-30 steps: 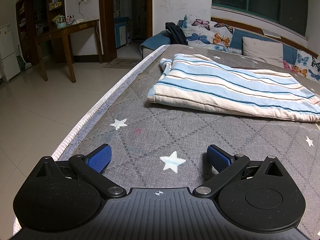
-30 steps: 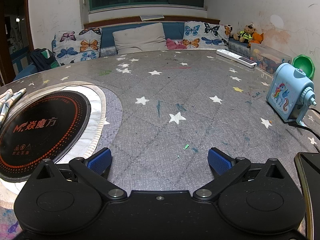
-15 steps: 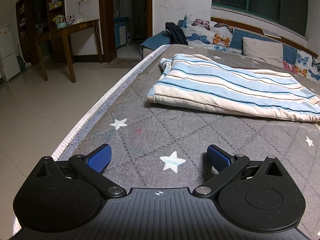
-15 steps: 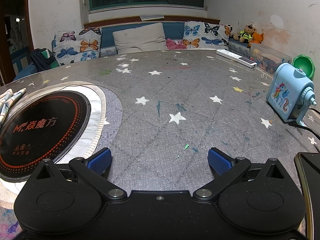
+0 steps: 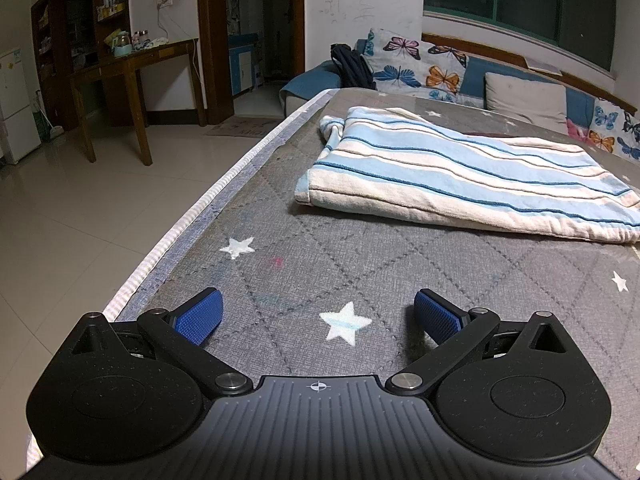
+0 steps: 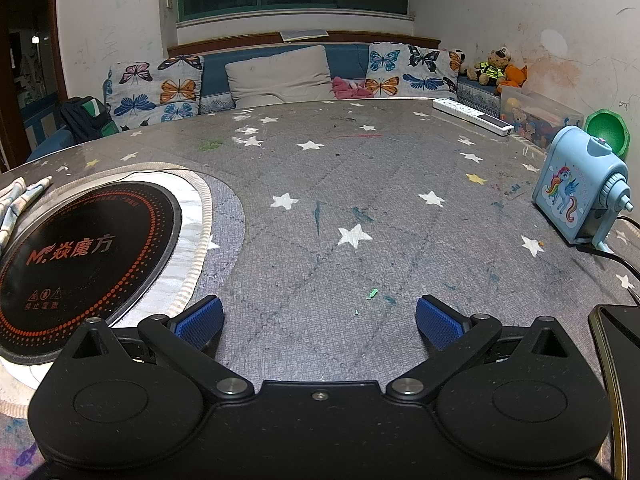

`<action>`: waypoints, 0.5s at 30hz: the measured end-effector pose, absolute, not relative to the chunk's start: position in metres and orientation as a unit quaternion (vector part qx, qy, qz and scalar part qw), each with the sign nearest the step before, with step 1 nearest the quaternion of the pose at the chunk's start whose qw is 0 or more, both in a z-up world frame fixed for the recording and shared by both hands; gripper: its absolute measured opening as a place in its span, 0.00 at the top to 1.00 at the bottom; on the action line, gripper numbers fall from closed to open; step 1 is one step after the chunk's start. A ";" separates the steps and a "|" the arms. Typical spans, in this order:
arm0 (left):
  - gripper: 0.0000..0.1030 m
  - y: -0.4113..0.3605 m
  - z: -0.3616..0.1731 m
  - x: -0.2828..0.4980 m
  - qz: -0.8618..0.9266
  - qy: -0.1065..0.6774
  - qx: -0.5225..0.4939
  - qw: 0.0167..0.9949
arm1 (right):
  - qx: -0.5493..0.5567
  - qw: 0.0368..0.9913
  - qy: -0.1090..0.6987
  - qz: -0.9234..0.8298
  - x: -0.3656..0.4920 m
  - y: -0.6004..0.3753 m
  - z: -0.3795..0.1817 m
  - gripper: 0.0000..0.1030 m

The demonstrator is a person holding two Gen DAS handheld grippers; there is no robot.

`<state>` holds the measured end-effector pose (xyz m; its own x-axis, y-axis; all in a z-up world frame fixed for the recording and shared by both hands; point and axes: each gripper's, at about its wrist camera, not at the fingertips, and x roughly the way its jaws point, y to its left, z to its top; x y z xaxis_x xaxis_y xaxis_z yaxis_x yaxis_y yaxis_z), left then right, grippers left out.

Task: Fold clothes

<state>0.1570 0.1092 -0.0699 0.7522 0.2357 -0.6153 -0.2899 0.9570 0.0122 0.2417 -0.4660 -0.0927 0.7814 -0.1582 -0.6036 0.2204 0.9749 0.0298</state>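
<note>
A blue-and-cream striped cloth (image 5: 460,176) lies folded flat on the grey star-print table cover (image 5: 360,264), ahead of my left gripper (image 5: 318,312). That gripper rests low near the table's front edge, open, with nothing between its blue pads (image 5: 200,316). In the right wrist view only a corner of the striped cloth (image 6: 16,204) shows at the far left. My right gripper (image 6: 320,318) is open too, over bare table cover (image 6: 360,200), well to the right of the cloth.
A black round induction hob (image 6: 76,256) is set in the table left of the right gripper. A blue pencil sharpener (image 6: 580,196) with a cable, a white power strip (image 6: 472,116) and a dark tray edge (image 6: 612,344) lie right. The table edge (image 5: 192,216) drops to the tiled floor on the left.
</note>
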 end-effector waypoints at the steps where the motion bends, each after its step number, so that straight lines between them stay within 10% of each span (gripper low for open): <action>1: 0.00 0.109 -0.070 0.157 0.140 0.323 -0.042 0.935 | 0.049 0.942 0.315 -0.100 0.242 -0.466 -0.093 0.00; 15: 0.00 0.107 -0.070 0.159 0.140 0.322 -0.042 0.935 | 0.050 0.942 0.315 -0.101 0.242 -0.466 -0.092 0.00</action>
<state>0.1592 0.1071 -0.0699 0.7527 0.2350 -0.6150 -0.2896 0.9571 0.0114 0.2415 -0.4660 -0.0925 0.7810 -0.1586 -0.6041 0.2211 0.9748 0.0298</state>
